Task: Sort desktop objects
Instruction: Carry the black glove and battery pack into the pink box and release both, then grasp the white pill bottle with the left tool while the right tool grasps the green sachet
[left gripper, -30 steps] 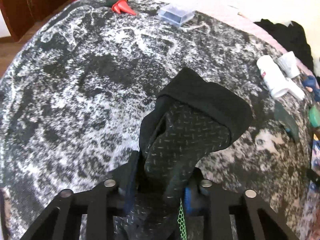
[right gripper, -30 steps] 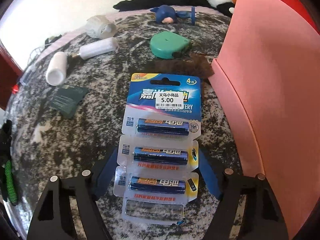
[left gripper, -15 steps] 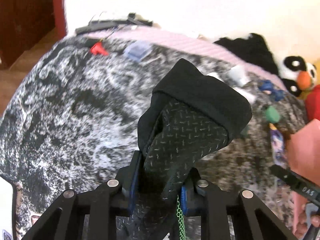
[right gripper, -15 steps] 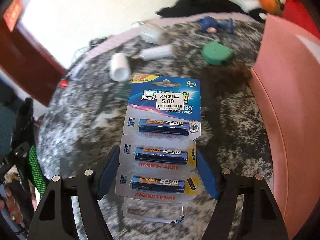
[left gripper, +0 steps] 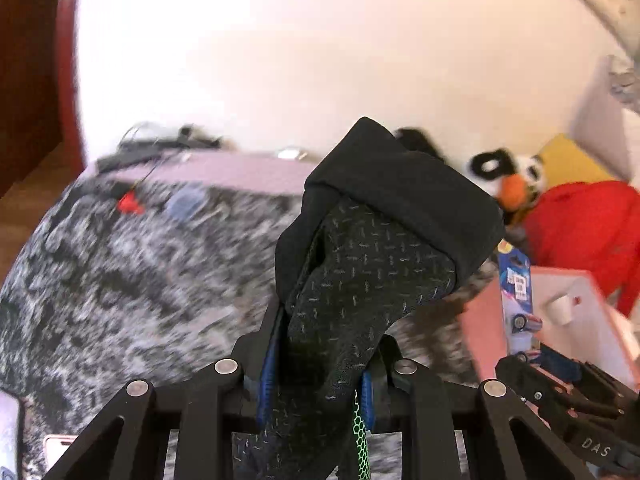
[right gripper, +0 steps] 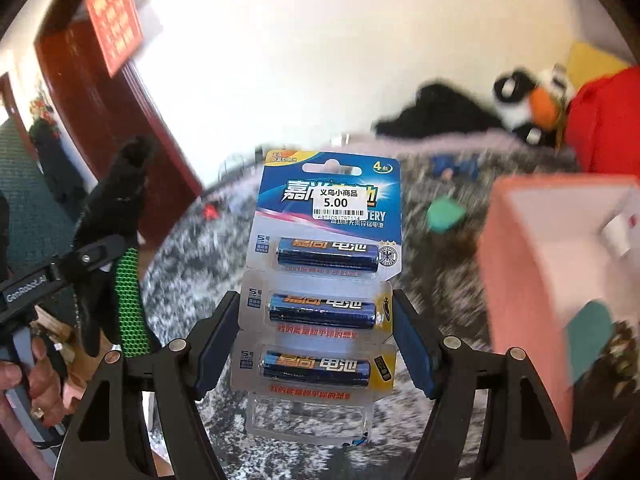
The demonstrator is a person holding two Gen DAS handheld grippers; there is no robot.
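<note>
Left wrist view: the left gripper (left gripper: 316, 376) is closed on a black glove (left gripper: 372, 264) — soft knit fabric with a textured palm and a green mesh strip low down. The glove stands up out of the narrow jaws, cuff folded over at the top, lifted clear of the mottled grey-and-black bed cover (left gripper: 140, 280). It looks light and floppy, likely to sag or swing, so a hold low on the bunched fabric, as here, seems the surest. At the right edge of the cover sits an open pink box (left gripper: 484, 320), and the right gripper shows at the lower right.

Right wrist view: the right gripper (right gripper: 316, 340) pinches a battery pack (right gripper: 328, 264) by its two side edges, level with the middle cell. Three blue batteries sit in clear blisters; the lowest blister is empty. The card is probably stiff but thin and slick — light, apt to twist or slip if squeezed only at the rim. It is held upright above the bed cover, with the pink box just to its right, open side showing. The glove hangs at far left.
</note>
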